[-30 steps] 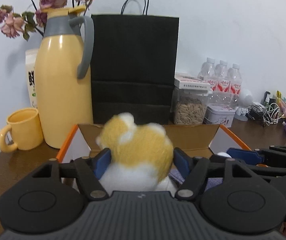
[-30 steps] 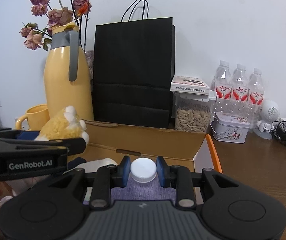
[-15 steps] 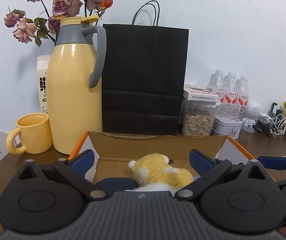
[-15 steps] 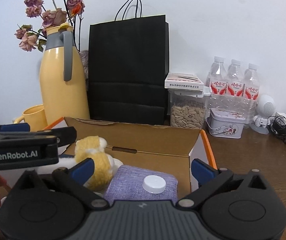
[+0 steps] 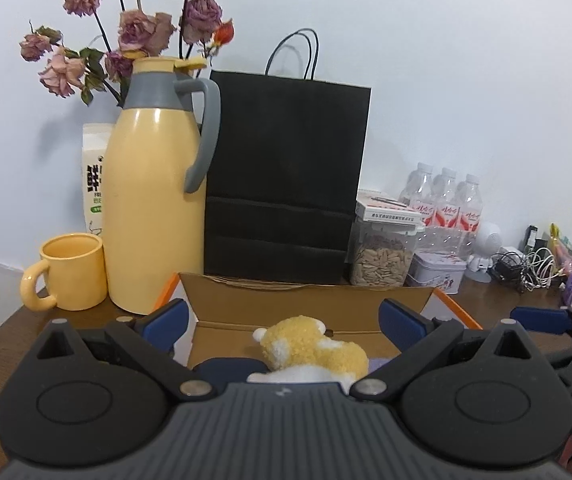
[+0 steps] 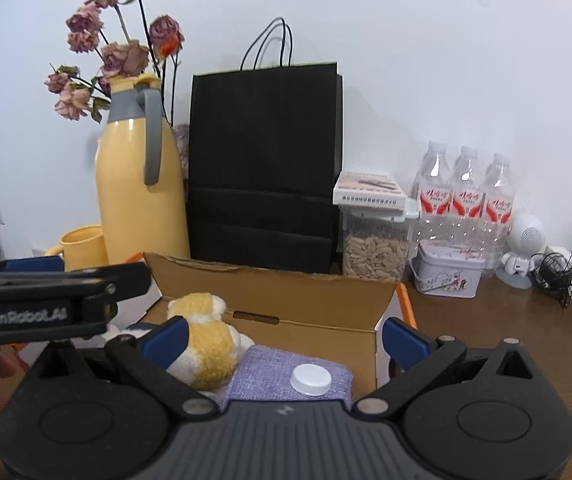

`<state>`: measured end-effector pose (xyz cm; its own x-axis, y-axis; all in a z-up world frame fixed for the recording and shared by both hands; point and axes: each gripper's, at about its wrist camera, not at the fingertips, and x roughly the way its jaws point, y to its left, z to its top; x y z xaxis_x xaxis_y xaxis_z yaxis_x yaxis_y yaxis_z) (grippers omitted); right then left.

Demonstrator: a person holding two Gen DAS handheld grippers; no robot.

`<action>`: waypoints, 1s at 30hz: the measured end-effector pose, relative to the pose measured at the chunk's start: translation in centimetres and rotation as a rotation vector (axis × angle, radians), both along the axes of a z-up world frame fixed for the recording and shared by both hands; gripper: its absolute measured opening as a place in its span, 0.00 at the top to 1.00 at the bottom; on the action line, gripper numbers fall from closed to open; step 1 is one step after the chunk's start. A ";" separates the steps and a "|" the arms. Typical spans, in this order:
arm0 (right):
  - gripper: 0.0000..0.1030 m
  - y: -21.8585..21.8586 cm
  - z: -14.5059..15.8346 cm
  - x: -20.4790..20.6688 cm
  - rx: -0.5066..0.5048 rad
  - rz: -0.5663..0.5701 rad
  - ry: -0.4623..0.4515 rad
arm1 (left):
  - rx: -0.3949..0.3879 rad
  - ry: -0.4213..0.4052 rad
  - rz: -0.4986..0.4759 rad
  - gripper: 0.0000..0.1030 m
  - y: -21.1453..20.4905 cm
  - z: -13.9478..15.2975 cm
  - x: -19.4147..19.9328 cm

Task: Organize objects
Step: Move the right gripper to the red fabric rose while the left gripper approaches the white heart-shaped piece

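Clutter stands along the wall at the back of the desk (image 6: 506,336). From the left of the frame there are one yellow mug (image 5: 72,272), one tall yellow thermos jug (image 5: 154,216) with a grey handle, one white carton (image 5: 94,184) half hidden behind the jug, and one black paper bag (image 5: 286,176). Dried roses (image 5: 138,32) rise behind the jug. At the right of the bag stands one clear canister (image 6: 374,248) filled with seeds, with a flat white box (image 6: 370,190) on its lid. Behind it are three water bottles (image 6: 466,196), in front of them one small tin (image 6: 446,276), then a small white robot figure (image 6: 524,248) and a bunch of cables (image 6: 566,276).

In the lower middle of both views lies one open cardboard box (image 6: 310,308) with orange edges – its back flap stands up in front of the bag. Inside it are one yellow and white plush toy (image 6: 206,340) at the left, one purple cloth pouch (image 6: 286,372) at the right, one white bottle cap (image 6: 311,378) lying on the pouch, and something dark blue, mostly hidden.

The left hand-held gripper (image 5: 282,316) hovers over the box with its jaws spread wide, having just been opening; the plush toy lies below between them, not touched. The right hand-held gripper (image 6: 286,336) is also spread wide – its jaws have just been opening, and the cap lies free below them.
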<state>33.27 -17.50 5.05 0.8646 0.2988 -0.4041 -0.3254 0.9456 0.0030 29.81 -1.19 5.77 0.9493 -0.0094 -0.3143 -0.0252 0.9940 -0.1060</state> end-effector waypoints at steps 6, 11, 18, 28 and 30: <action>0.00 -0.7 0.7 -3.4 -0.008 0.004 -0.040 | 0.015 -0.014 -0.013 0.00 0.8 0.4 -3.5; 0.00 -1.1 0.9 -7.2 -0.013 0.019 -0.067 | 0.039 -0.017 -0.024 0.00 1.5 0.6 -7.0; 0.00 -2.1 0.2 -12.1 -0.037 0.041 -0.047 | 0.073 0.001 -0.002 0.00 3.3 0.6 -11.2; 0.00 -3.3 -2.3 -15.9 -0.053 0.023 0.041 | 0.097 0.068 0.029 0.00 5.3 -0.8 -15.8; 0.00 -3.6 -2.9 -16.5 -0.056 0.019 0.058 | 0.099 0.077 0.031 0.00 5.6 -1.1 -16.6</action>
